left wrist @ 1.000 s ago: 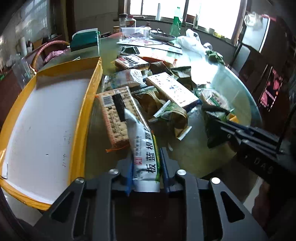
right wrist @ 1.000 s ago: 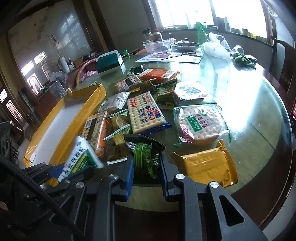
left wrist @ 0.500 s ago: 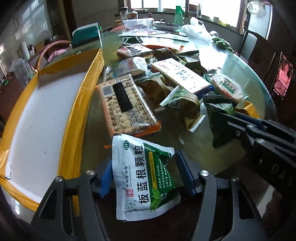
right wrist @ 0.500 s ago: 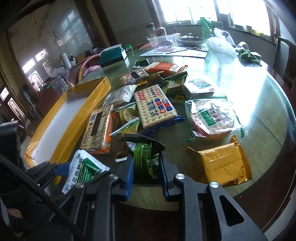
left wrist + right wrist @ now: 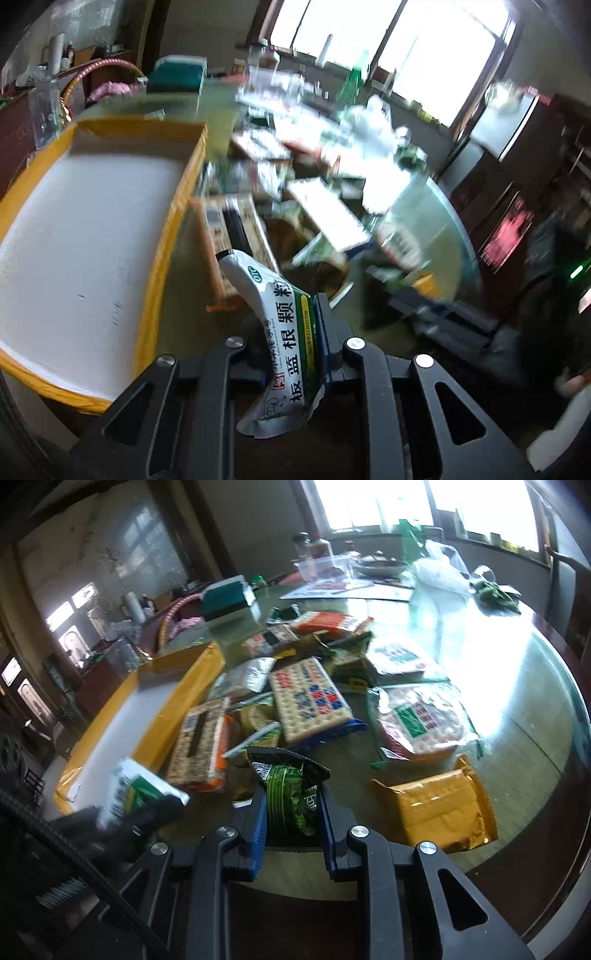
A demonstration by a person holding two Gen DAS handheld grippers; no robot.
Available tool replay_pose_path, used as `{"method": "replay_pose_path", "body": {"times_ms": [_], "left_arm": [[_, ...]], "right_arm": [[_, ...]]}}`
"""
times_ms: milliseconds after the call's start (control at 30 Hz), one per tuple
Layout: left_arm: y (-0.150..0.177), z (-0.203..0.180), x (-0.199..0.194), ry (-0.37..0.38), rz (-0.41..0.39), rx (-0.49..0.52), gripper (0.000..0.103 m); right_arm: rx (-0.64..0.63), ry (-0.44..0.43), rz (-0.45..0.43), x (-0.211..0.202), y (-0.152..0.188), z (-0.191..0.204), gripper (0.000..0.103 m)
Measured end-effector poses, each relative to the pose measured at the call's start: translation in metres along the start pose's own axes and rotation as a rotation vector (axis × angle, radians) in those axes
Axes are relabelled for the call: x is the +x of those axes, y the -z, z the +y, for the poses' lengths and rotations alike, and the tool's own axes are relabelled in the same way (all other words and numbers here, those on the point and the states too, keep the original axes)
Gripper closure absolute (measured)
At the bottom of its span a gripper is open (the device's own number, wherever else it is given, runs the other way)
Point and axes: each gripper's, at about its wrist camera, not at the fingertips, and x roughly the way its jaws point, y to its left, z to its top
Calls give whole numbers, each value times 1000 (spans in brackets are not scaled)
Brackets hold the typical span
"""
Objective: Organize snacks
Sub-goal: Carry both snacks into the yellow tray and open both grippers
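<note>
My left gripper (image 5: 291, 321) is closing its jaws on a white and green sachet (image 5: 280, 314), which stands pinched on edge between them, lifted beside the yellow tray (image 5: 162, 236) with a white floor. The right wrist view shows that sachet (image 5: 136, 790) at lower left, near the tray's (image 5: 177, 701) near corner. My right gripper (image 5: 291, 805) is shut on a dark green snack packet (image 5: 288, 786) at the front of the snack pile on the round glass table (image 5: 517, 686).
The pile holds a brown biscuit pack (image 5: 199, 746), a cracker pack with red and blue print (image 5: 306, 698), a round rice-cracker bag (image 5: 421, 720) and a golden packet (image 5: 439, 805). A teal box (image 5: 225, 594) and a white plastic bag (image 5: 439, 572) stand further back.
The left jaws opened and the sachet lay flat between them; now they grip it on edge and the gripper has risen and tilted up. The right gripper has kept still.
</note>
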Motion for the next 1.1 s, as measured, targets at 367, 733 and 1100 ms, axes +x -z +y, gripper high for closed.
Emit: {"method": "replay_pose_path", "body": {"times_ms": [367, 733, 1100], "left_arm": [[-27, 78, -75, -179, -221, -208, 81], [-17, 162, -63, -331, -184, -356, 81], [-9, 177, -41, -339, -114, -388, 80]], "right_arm": [[-116, -224, 0, 9, -20, 70, 79], [-279, -366, 114, 82, -23, 174, 79], [-402, -243, 135, 99, -5, 200, 78]]}}
